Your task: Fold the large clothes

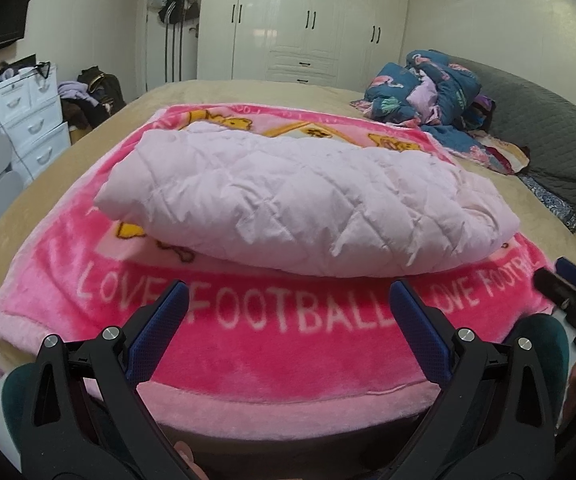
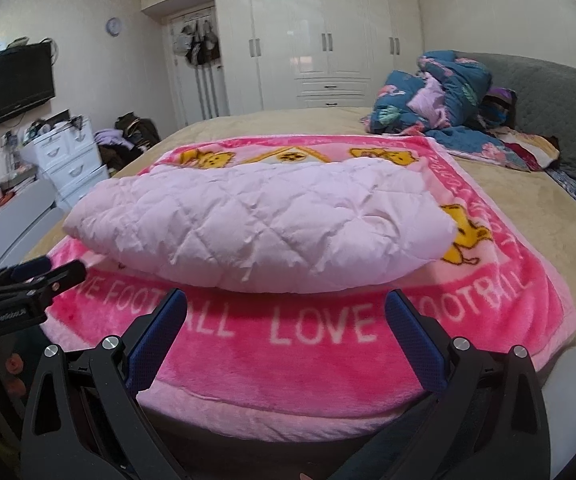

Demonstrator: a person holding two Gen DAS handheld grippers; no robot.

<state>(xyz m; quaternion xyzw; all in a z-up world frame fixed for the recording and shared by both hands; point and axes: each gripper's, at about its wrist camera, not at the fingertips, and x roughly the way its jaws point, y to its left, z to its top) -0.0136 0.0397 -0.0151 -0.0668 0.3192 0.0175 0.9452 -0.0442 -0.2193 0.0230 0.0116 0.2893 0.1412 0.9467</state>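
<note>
A pale pink quilted garment (image 1: 299,200) lies folded into a thick bundle on the middle of a bright pink blanket (image 1: 280,344) lettered "LOVE FOOTBALL", which is spread over a bed with a tan cover (image 1: 48,184). The left gripper (image 1: 289,300) hovers over the near edge of the blanket, just short of the bundle, its jaws spread wide with nothing between the blue pads. The right gripper (image 2: 286,308) sits beside it at the same near edge, jaws likewise wide apart and empty; each gripper shows at the side of the other's view. A crumpled blue floral quilt (image 2: 439,92) is heaped at the far right of the bed against a grey padded headboard (image 2: 555,104). White wardrobes (image 2: 327,48) line the far wall, and a television (image 2: 12,84) hangs on the left wall above a white drawer unit (image 2: 68,156).
</note>
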